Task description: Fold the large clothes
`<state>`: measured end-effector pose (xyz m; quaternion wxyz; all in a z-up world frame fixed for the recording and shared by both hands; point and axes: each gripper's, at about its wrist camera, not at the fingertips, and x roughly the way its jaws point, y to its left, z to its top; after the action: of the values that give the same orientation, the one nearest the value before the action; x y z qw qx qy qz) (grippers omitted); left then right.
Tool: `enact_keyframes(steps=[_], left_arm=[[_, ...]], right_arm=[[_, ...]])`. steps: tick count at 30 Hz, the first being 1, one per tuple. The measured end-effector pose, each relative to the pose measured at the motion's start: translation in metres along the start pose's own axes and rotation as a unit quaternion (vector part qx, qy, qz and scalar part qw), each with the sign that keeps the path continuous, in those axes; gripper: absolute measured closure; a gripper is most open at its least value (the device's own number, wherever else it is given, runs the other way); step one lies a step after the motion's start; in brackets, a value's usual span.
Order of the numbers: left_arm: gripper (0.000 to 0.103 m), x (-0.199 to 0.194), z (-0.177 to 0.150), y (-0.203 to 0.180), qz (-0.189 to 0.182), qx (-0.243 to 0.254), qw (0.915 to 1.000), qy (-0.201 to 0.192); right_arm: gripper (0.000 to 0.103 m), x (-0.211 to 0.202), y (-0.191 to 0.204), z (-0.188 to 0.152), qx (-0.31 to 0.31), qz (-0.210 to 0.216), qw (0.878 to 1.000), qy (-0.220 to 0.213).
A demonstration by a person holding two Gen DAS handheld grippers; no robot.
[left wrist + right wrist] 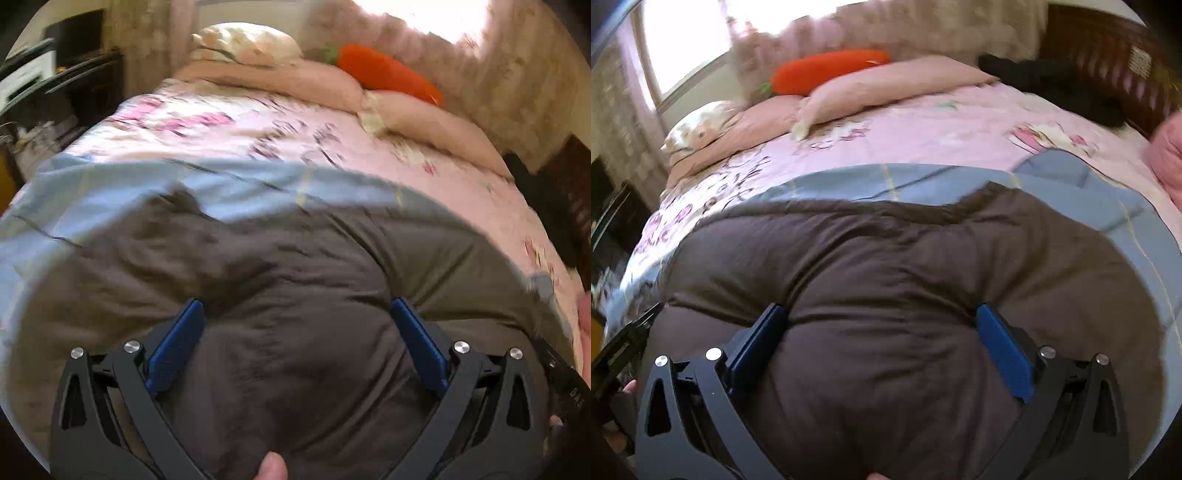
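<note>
brown garment on bed, both grippers spread.

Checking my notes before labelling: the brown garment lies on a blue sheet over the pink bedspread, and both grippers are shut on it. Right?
Not quite: both the left gripper and right gripper are open, as each wrist view shows. The brown garment does lie on the blue sheet over the pink bedspread.

Between your left gripper pads: matt brown cloth garment, soft, crinkled. Ahead of it, smooth blue quilted cloth. Pads matt blue plastic; frame rivets shiny metal.
</note>
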<state>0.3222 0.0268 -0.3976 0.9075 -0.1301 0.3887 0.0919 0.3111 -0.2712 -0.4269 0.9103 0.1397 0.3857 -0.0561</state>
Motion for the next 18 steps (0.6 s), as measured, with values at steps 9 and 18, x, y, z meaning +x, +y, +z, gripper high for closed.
enact_keyframes(steps=[9,18], left_arm=[[0.002,0.005,-0.052,0.065,0.098,0.02,0.9929,-0.064],[0.002,-0.013,-0.029,0.113,0.218,-0.024,0.9731,-0.069]], right_arm=[[0.001,0.01,-0.031,-0.042,-0.069,-0.057,0.995,-0.054],[0.001,-0.006,-0.104,-0.025,0.06,-0.15,0.986,-0.04]])
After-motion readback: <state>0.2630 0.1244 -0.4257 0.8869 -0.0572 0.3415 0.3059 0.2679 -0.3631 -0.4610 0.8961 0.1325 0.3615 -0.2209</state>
